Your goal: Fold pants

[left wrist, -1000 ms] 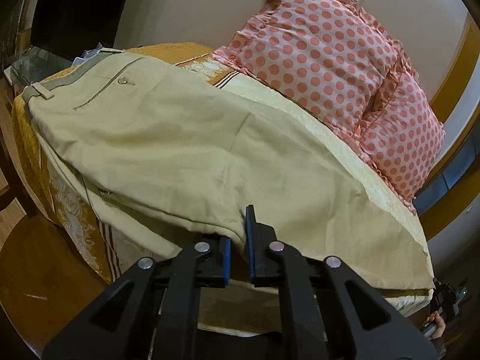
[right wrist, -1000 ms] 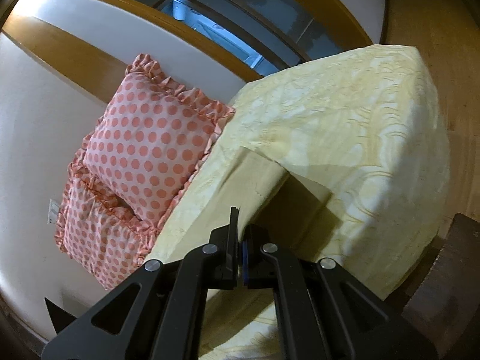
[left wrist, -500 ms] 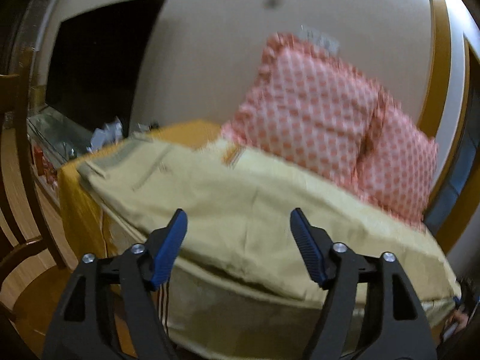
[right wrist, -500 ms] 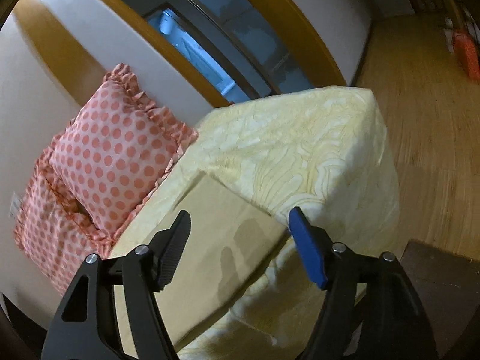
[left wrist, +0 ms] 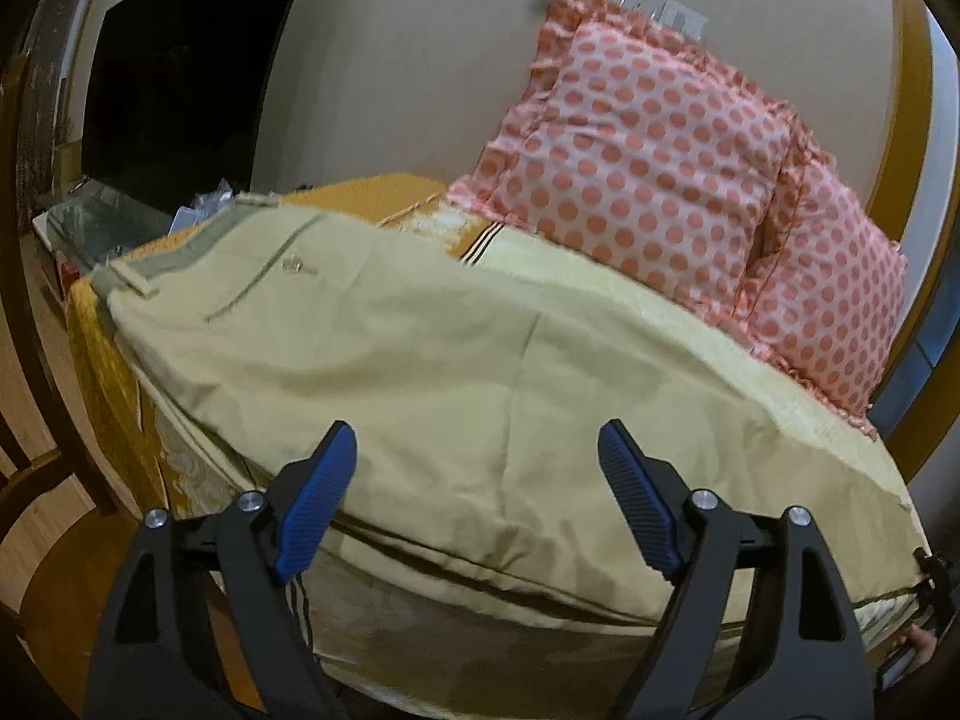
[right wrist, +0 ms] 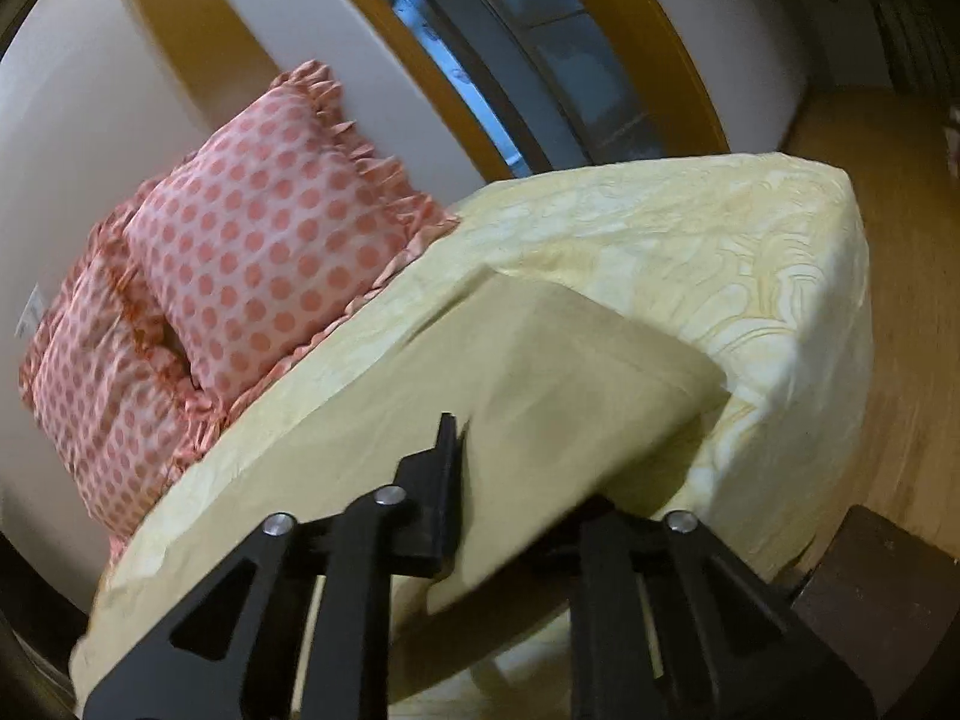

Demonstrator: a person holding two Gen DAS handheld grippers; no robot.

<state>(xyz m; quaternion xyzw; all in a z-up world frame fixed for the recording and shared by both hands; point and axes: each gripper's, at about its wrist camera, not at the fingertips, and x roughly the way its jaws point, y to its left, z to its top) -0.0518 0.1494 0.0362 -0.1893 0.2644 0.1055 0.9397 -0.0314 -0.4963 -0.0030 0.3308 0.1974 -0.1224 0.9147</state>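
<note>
Pants [left wrist: 420, 372] stretch lengthwise across the bed [right wrist: 750, 252], waistband far left; the left gripper [left wrist: 477, 498] gapes empty, while the right gripper [right wrist: 528, 480], at the cuffs, straddles the hem, grip unclear.

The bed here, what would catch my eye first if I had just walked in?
Probably the two pink polka-dot pillows propped against the wall at the head of the bed. Next, the tan pants spread lengthwise along its near edge, waistband to the left. The left gripper hovers at them with blue-padded jaws wide open, while cloth drapes over the right gripper.
</note>
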